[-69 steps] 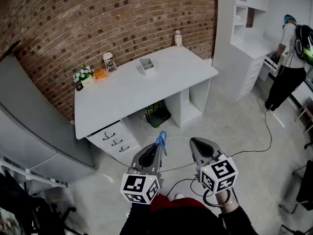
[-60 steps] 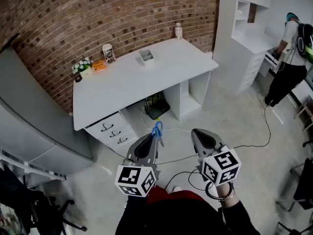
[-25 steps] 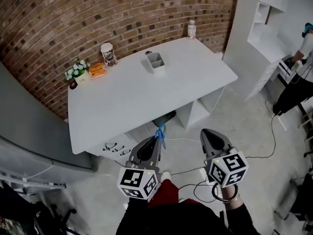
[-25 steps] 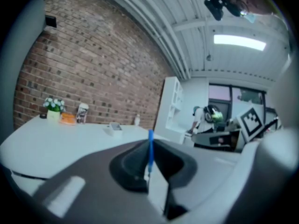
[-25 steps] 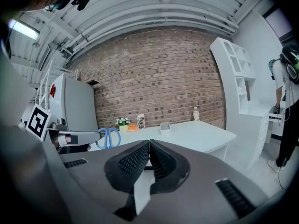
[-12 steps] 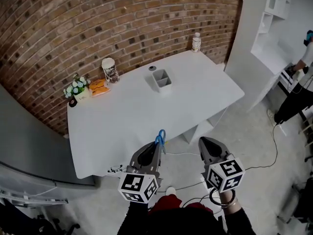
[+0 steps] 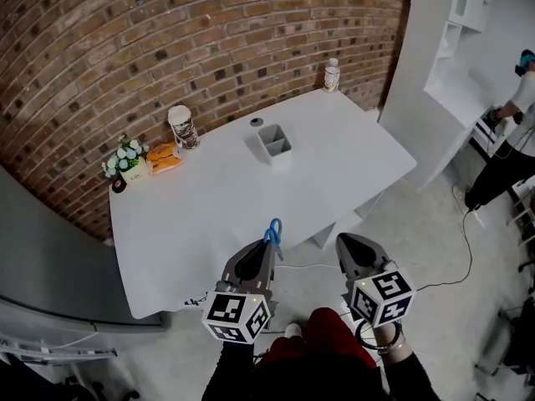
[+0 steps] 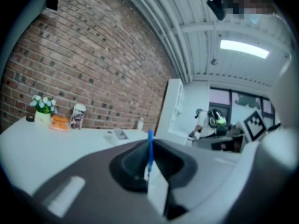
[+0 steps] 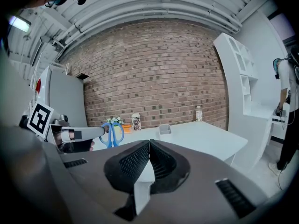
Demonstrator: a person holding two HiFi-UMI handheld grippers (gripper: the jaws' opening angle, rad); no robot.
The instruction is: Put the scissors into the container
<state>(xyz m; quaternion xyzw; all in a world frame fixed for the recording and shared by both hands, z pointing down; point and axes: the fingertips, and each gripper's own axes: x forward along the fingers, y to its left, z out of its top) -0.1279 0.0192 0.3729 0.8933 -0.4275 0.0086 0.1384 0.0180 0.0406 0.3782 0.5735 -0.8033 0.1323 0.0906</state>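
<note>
Mostly hidden, the scissors (image 7: 273,231) sit clamped in the left claw (image 7: 267,247); right claw (image 7: 345,241) closed, empty.

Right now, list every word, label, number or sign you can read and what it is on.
No text is readable.
Bottle: label too small to read.
Cup: print too blurred to read.
Orange packet: too small to read.
Marker cubes: black-and-white square codes, no letters or numbers.
</note>
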